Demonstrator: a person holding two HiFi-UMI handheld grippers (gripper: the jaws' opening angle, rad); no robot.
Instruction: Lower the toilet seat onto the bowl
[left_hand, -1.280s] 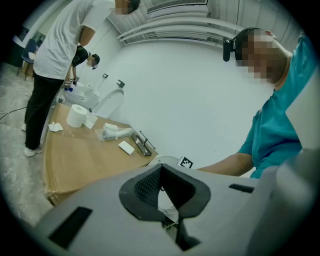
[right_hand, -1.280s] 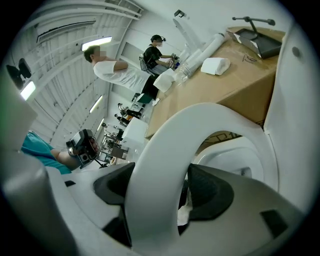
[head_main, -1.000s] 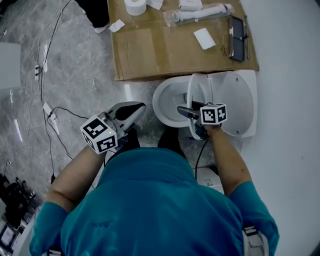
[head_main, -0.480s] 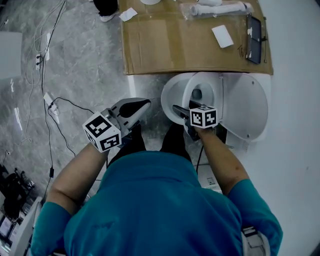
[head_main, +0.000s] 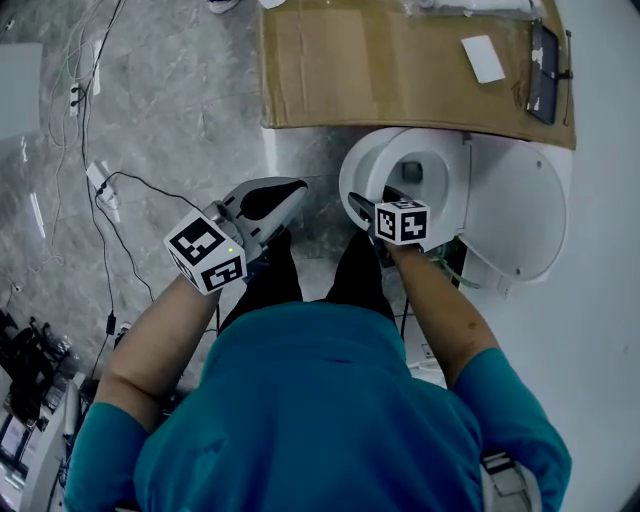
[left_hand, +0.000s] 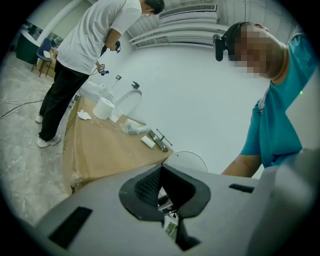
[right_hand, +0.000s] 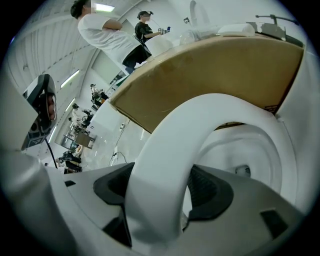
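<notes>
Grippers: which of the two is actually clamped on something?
The right gripper: its jaws pinch the white toilet seat between them. The left gripper is shut on nothing.

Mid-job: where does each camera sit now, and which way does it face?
Head view: on the head, facing steeply down at the bowl and seat; shows the shirt, left gripper and right gripper.
Left gripper view: on the left gripper, facing over the cardboard to the wall; shows its shut jaws and a teal sleeve.
Right gripper view: on the right gripper, facing into the bowl; shows its jaws clamped on the seat.
Shared: seat in head and right gripper views; cardboard in all three.
</notes>
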